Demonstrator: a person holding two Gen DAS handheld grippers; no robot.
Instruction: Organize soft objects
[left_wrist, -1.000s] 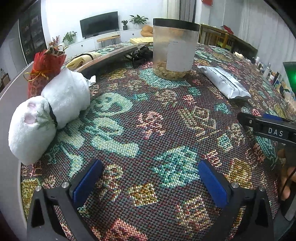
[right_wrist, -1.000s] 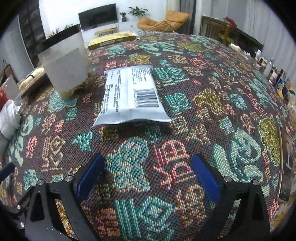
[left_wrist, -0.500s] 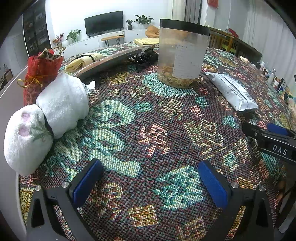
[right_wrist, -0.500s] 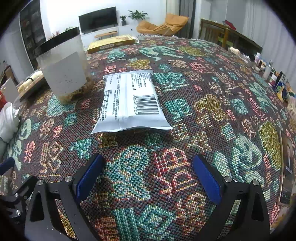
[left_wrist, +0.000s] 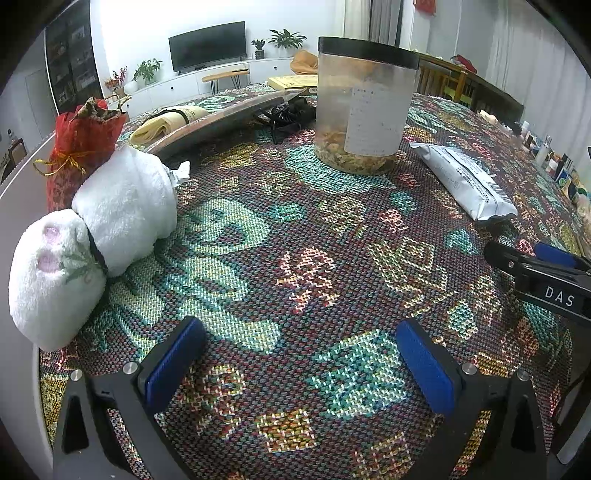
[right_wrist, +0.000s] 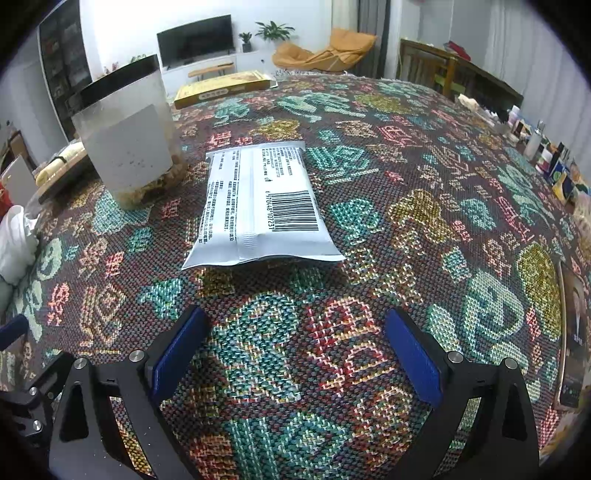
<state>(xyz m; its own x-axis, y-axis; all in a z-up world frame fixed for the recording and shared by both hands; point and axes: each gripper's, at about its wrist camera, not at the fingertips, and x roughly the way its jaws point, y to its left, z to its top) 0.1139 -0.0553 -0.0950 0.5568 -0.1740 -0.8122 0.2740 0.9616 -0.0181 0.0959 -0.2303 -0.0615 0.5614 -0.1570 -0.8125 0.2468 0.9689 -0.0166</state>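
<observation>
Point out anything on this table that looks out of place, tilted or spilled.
Nothing is spilled. The long dark board behind the white rolled towel sits tilted, its far end raised. The towel and the red gift pouch sit at the table's edge. The grey packet lies flat.

Plenty of bystanders out here: a clear plastic jar (left_wrist: 364, 107) with a black lid stands upright on the patterned worktop (left_wrist: 314, 266), dried bits heaped in its bottom. Behind it lies a yellow flat box (right_wrist: 225, 88). Off to the left, a dark tray (left_wrist: 221, 122) sits tilted with a cream roll (left_wrist: 166, 122) on it, and a black tangled thing (left_wrist: 290, 114) beside it. Small bottles (right_wrist: 532, 140) line the far right edge. Back wall: a dark television (right_wrist: 195, 40), potted plants (right_wrist: 273, 29) and an orange beanbag chair (right_wrist: 325, 51).
</observation>
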